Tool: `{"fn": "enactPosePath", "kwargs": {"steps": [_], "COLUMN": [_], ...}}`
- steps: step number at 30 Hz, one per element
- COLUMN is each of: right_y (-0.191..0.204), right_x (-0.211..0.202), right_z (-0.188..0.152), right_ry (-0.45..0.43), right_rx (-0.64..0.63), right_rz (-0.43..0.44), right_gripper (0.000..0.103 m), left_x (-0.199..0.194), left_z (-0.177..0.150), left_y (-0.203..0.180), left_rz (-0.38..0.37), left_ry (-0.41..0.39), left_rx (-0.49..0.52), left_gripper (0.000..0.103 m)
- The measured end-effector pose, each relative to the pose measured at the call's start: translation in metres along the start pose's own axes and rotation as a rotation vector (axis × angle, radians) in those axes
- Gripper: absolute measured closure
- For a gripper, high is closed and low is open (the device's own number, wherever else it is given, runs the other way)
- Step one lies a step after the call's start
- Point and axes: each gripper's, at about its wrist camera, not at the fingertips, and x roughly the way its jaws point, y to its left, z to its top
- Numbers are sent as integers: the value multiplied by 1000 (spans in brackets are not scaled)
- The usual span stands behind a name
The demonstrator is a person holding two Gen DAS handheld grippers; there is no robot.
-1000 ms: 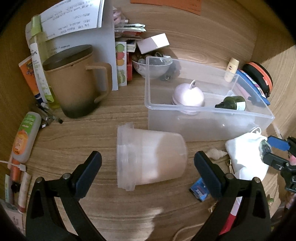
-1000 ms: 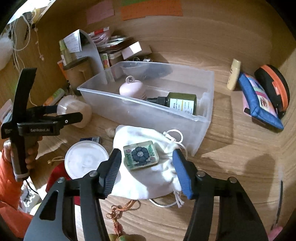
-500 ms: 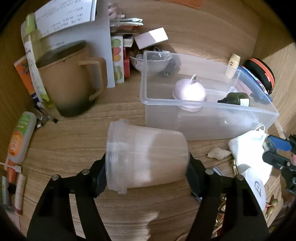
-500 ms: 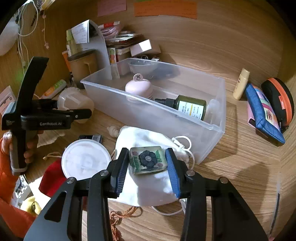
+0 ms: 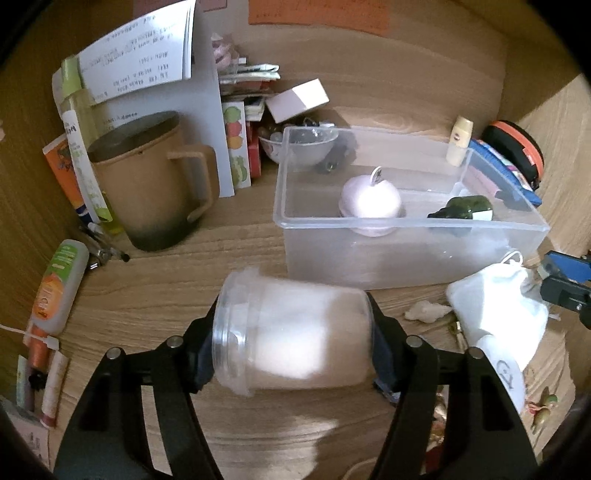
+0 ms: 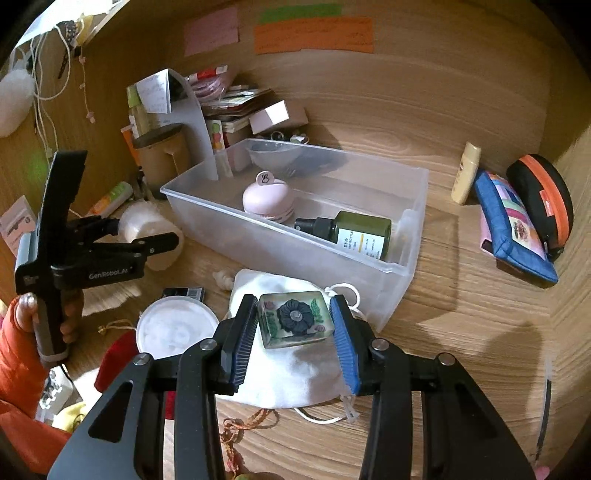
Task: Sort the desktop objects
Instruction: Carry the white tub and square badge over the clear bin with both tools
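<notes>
Both jaws are closed: your left gripper (image 5: 291,347) pinches the frosted plastic jar (image 5: 291,341) end-to-end, your right gripper (image 6: 295,325) a clear flower-patterned block (image 6: 295,319); either smooth piece could slip out.

Bottle (image 6: 354,230) in bin (image 6: 406,254); pouch (image 6: 280,354) before bin.

Orange sticky note (image 6: 314,35), pink note (image 6: 211,31), green strip (image 6: 300,9) on wooden back wall (image 6: 424,74).

Dim warm indoor light, heavy fisheye bend, black corners.
Plastic jar (image 5: 291,336) motion-blurred; glare on white pouch (image 5: 495,306); hard shadows fall right across desk (image 6: 461,314).
</notes>
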Motion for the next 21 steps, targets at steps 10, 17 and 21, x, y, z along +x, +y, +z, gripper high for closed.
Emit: {"fn": "enactPosePath", "kwargs": {"steps": [10,17,21], "right_y": [-3,-4,-6], "right_x": [-19,-18,-14], "right_z": [14,27,37], "right_ry": [-57,-78,-91], "right_rx": [-7,-42,-56], "right_rz": [-12,-48,-60], "right_gripper": [66,66,66], "left_x": [-20,-38,-47], "left_z": [2,19,35], "left_y": [0,6,10], "left_rz": [-19,12,11], "left_ry": [-40,-98,-131], "left_rx": [-17,-46,-44], "left_gripper": [37,37,37]}}
